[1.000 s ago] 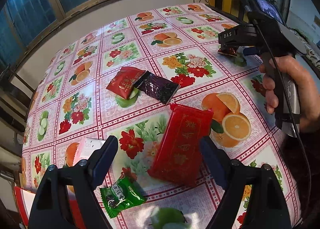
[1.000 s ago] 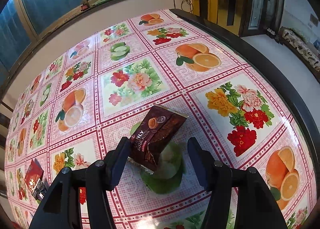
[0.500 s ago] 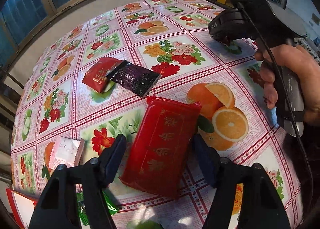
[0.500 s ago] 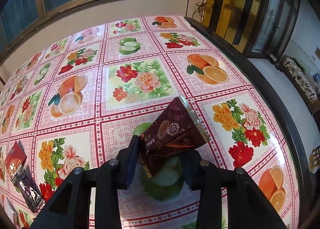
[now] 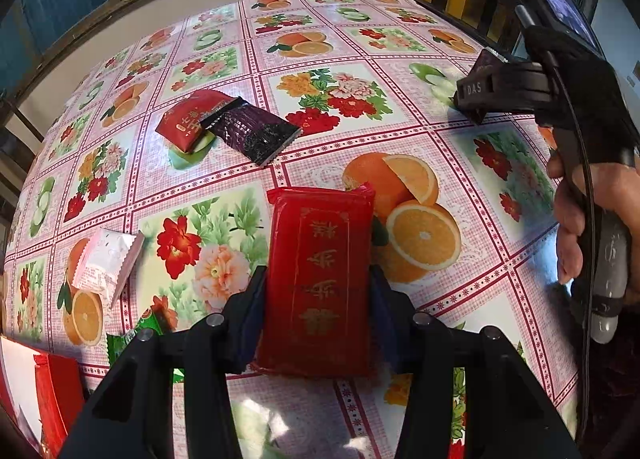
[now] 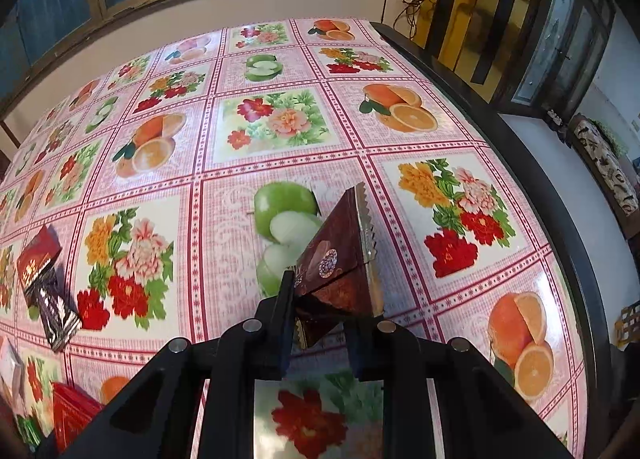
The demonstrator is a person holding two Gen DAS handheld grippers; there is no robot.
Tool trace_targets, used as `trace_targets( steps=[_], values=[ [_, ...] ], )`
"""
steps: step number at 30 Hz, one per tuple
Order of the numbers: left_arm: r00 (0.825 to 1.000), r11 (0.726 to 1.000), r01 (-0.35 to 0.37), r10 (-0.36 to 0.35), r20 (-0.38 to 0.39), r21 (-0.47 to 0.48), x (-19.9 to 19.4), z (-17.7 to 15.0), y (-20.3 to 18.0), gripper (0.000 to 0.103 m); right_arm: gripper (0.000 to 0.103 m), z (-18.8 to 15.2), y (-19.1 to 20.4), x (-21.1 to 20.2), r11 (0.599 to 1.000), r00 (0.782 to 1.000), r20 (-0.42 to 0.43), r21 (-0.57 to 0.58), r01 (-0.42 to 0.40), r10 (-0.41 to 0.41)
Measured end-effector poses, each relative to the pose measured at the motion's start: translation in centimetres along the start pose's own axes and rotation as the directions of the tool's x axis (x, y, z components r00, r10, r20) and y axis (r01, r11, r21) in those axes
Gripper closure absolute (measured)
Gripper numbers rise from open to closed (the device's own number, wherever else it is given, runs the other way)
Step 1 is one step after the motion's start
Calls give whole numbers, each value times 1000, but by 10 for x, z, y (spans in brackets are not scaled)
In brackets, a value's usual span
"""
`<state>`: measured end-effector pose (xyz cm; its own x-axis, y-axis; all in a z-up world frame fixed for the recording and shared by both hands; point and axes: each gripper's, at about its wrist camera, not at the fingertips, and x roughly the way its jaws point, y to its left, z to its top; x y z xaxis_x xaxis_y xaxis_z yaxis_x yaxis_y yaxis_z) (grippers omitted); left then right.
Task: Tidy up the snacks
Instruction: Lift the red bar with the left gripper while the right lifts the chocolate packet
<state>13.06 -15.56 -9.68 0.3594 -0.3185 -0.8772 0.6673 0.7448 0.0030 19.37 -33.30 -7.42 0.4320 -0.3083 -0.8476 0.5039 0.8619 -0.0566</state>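
- Underneath, everything is carried by the floral tablecloth (image 5: 400, 139).
- Next, the long red packet (image 5: 320, 279) is clamped flat by the left gripper (image 5: 318, 291).
- Lastly, the brown snack packet (image 6: 340, 263) is pinched, tilted above the cloth, by the right gripper (image 6: 320, 323).

Both wrist views look forward, low over the table (image 5: 400, 131) — sharing its floral middle.

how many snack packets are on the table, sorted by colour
red: 2 (large red packet, small red packet)
dark purple packet: 1
white packet: 1
green packet: 1
brown packet: 1
total: 6
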Motion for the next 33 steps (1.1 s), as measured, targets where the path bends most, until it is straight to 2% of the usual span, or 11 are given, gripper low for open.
trace_targets(
  steps=[6, 15, 33],
  values=[
    [1000, 1000, 7, -7, 4, 0, -8, -13, -13, 56, 82, -36, -7, -23, 999, 1000, 13, -51, -7, 7],
    [1000, 1000, 7, -6, 14, -17, -19, -34, -21, 56, 82, -79, -23, -50, 997, 999, 9, -70, -34, 35],
    [998, 996, -30, 36, 59, -85, -33, -61, -35, 56, 81, -140, -45, -87, 994, 998, 16, -89, -64, 66]
  ],
)
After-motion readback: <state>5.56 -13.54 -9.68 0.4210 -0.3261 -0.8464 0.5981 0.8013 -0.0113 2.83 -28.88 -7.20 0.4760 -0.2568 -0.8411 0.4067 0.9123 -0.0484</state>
